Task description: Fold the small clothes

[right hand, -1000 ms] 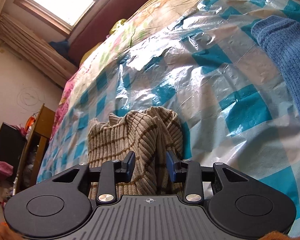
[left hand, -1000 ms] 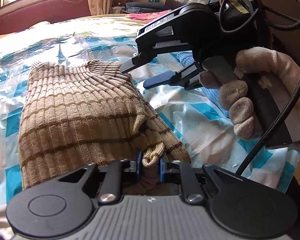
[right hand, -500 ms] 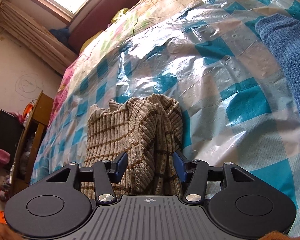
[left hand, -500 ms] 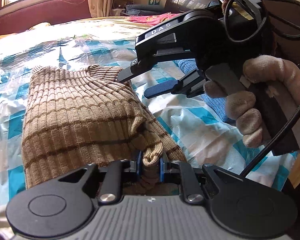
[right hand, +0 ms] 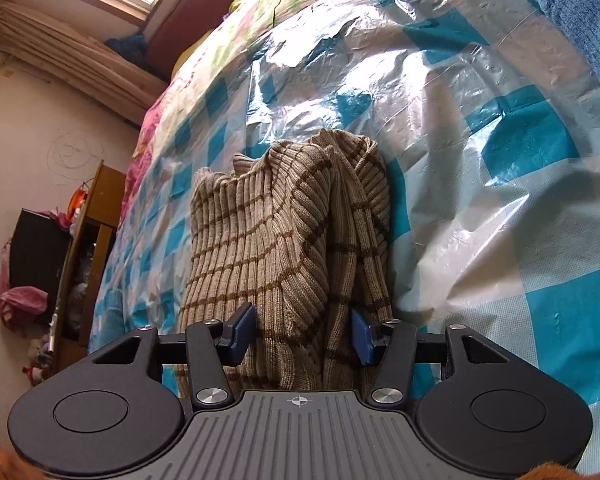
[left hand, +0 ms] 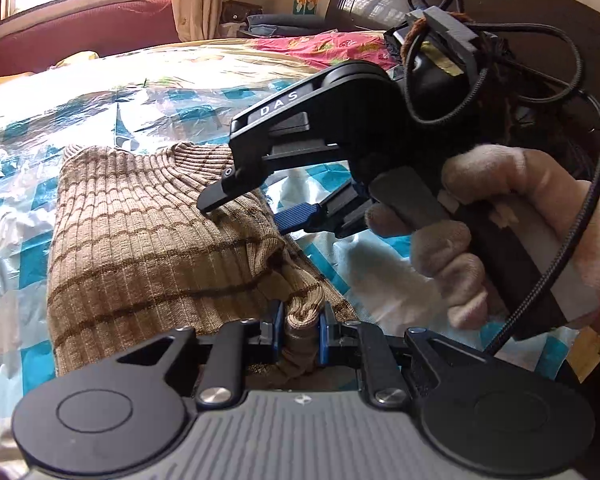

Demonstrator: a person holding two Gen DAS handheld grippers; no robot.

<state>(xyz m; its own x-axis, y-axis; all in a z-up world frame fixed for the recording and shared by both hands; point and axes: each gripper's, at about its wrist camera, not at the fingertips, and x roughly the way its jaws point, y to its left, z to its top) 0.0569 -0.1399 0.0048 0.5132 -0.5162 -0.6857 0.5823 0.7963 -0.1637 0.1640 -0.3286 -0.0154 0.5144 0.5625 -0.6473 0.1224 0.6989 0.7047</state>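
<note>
- Fingers first: my left gripper (left hand: 300, 330) is clamped tight on a bunched corner of the striped sweater (left hand: 148, 248), its blue pads pressing the knit from both sides; my right gripper (right hand: 302, 334) stands with its fingers wide apart, straddling the sweater's folded edge without pinching it.
- Under everything I see the bed, covered with a crinkled blue-and-white checked plastic sheet (right hand: 480, 128) that shines in the window light.
- On that sheet lies the beige, brown-striped ribbed sweater (right hand: 268, 240), folded over itself, with its ribbed edge rising into a hump on the side away from my left camera.
- From the left wrist view, I see my right gripper (left hand: 256, 208) from the side: its upper finger (left hand: 220, 196) touches the top of the sweater while the lower blue pad (left hand: 296, 218) sits beside the fabric's edge, clearly apart from the upper one.
- A gloved hand (left hand: 500, 232) grips that tool's handle, with black cables looping above it.
- At the far right edge of the right wrist view, a blue knit garment (right hand: 580, 12) rests on the sheet, well apart from the sweater.
</note>
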